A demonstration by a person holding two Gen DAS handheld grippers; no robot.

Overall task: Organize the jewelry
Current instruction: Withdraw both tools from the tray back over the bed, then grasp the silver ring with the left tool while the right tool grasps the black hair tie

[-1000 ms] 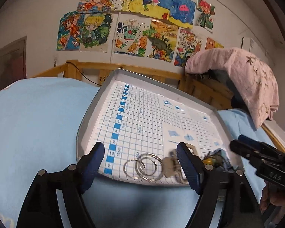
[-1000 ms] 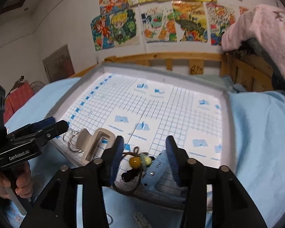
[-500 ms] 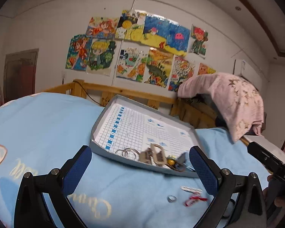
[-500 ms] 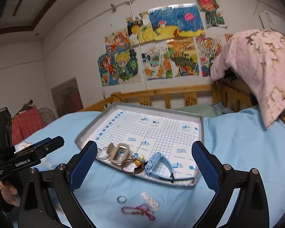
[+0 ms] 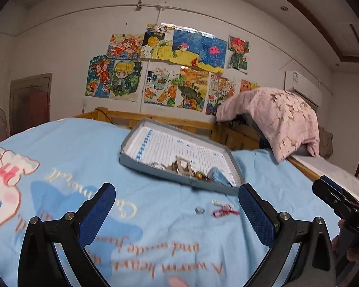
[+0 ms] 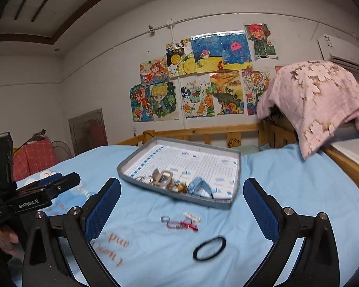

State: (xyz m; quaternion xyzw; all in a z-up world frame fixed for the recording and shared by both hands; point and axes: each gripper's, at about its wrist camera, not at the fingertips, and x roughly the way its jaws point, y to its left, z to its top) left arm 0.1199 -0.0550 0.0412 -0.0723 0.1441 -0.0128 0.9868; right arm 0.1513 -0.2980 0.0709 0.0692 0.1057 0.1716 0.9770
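A grey tray (image 6: pixel 129 171) with a grid sheet lies on the blue bed cover; it also shows in the left wrist view (image 5: pixel 155 171). In it lie metal rings (image 6: pixel 144 179), a beige hair claw (image 6: pixel 163 178), a beaded cord (image 6: pixel 180 187) and a blue clip (image 6: pixel 198 186). On the cover in front of the tray lie a small ring (image 6: pixel 164 219), a red string bracelet (image 6: pixel 180 224), a white hair pin (image 6: pixel 191 216) and a black hair tie (image 6: pixel 209 248). My left gripper (image 5: pixel 177 212) and right gripper (image 6: pixel 182 212) are both open and empty, held well back from the tray.
A wooden bed rail (image 6: pixel 203 131) runs behind the tray. A pink blanket (image 6: pixel 318 95) hangs over a chair at the right. A wall with drawings (image 6: pixel 198 81) stands behind. The left gripper's body (image 6: pixel 36 196) shows at the left of the right wrist view.
Both grippers have pulled back and up from the tray and opened wide. The loose pieces on the cover have come into view.
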